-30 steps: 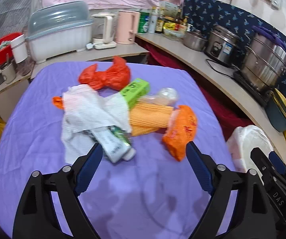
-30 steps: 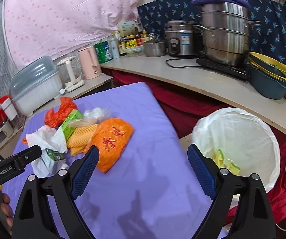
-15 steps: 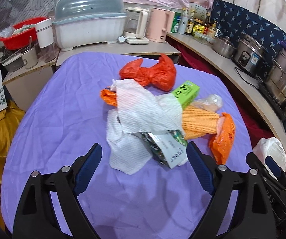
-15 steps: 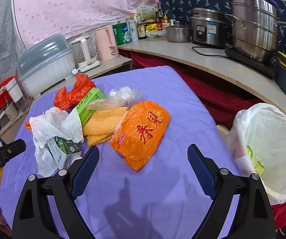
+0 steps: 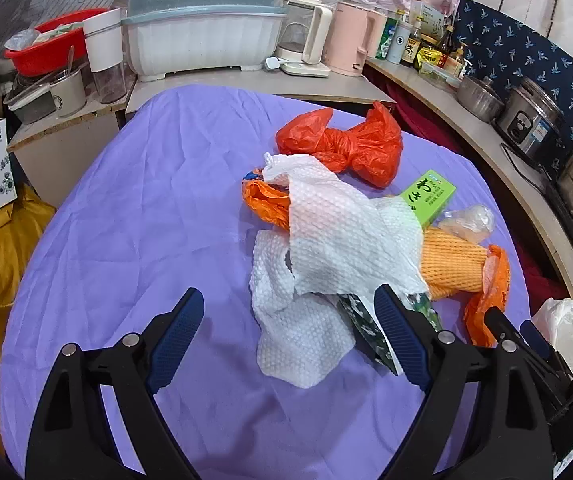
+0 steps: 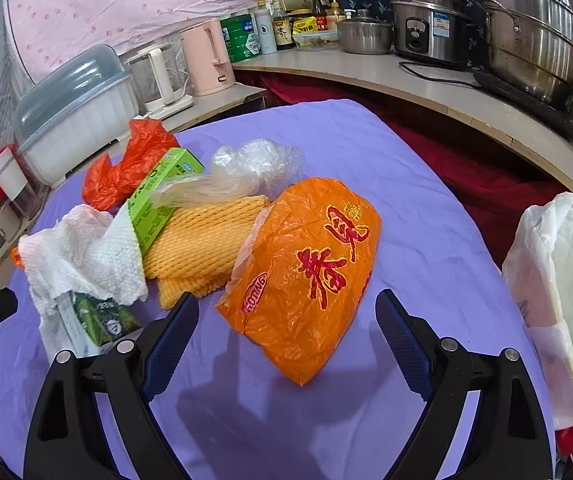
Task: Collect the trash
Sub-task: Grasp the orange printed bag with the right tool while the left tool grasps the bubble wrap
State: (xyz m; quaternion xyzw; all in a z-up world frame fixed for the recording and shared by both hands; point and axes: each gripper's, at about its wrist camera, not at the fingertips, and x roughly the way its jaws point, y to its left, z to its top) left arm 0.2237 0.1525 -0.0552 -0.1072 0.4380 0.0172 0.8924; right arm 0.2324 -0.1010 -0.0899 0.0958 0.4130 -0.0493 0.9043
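Bench [image 5: 134, 208]: covered in a purple cloth; carries the trash heap at centre and right of centre in the left wrist view.

Trash, itemised:
- White paper towel [image 5: 338, 240], crumpled, centre of the left wrist view, draped over other items.
- Green-patterned carton [image 6: 94, 320], partly under the paper towel, lower left of the right wrist view.
- Red plastic bag [image 5: 350, 144], knotted, upper centre of the left wrist view, at the far end of the heap.
- Green box [image 6: 158, 192], slanted, one end under the paper towel.
- Orange foam net [image 6: 202, 240], left of centre in the right wrist view, touching the green box.
- Clear plastic bag [image 6: 254, 164], bunched, lying over the far edge of the foam net.
- Orange printed bag [image 6: 310, 272], red lettering, centre of the right wrist view, overlapping the net's right end.
- Small orange wrapper [image 5: 264, 202], peeking out at the left of the paper towel.

White-lined bin [image 6: 566, 300]: right edge of the right wrist view, beside the bench.

Left hand-held gripper [image 5: 288, 336]: jaws wide apart, nothing held; the lower flap of the paper towel lies between its fingers in the picture.

Right hand-held gripper [image 6: 286, 340]: jaws wide apart, nothing held; the near end of the orange printed bag sits between its fingers in the picture.
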